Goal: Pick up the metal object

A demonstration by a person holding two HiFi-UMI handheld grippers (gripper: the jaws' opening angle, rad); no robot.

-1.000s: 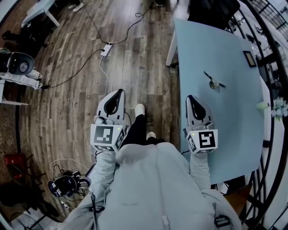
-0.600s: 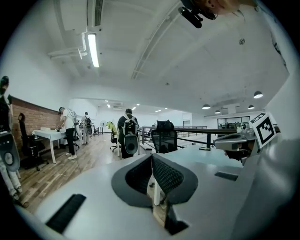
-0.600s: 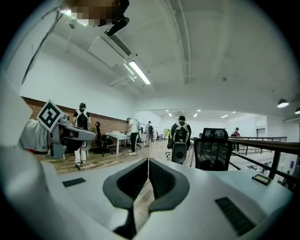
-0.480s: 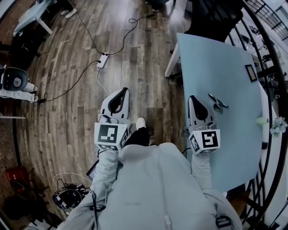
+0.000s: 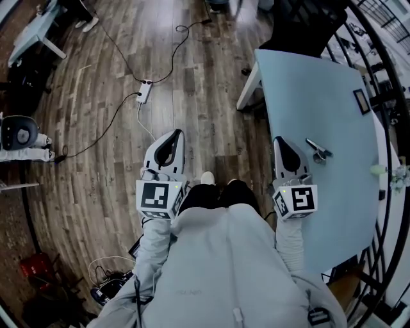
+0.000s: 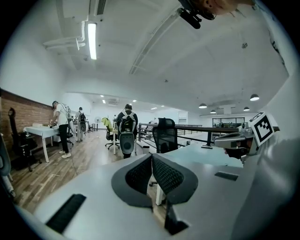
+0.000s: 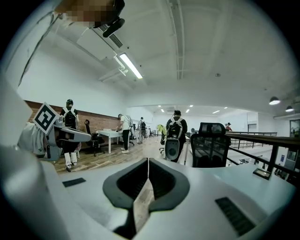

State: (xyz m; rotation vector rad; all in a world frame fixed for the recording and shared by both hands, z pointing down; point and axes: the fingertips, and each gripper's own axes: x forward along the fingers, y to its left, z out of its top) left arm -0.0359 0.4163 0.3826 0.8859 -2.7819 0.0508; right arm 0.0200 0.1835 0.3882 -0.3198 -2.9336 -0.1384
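The metal object (image 5: 318,151), a small silvery tool with dark handles, lies on the light blue table (image 5: 320,96) near its middle. My right gripper (image 5: 280,139) hangs over the table's left edge, shut and empty, with the metal object a short way to its right and apart from it. My left gripper (image 5: 174,133) is held over the wooden floor, well left of the table, shut with nothing in it. In the left gripper view (image 6: 151,157) and the right gripper view (image 7: 148,161) the jaws meet at their tips. The metal object is in neither gripper view.
A black office chair (image 5: 301,19) stands at the table's far end. A small dark frame (image 5: 361,101) and a pale green thing (image 5: 378,170) sit by the table's right side, next to a black railing. A power strip (image 5: 147,91) with cables lies on the floor. People stand far off.
The person has stepped forward along the table. The metal object has come from ahead of the right gripper to level with it. Both grippers stayed shut.
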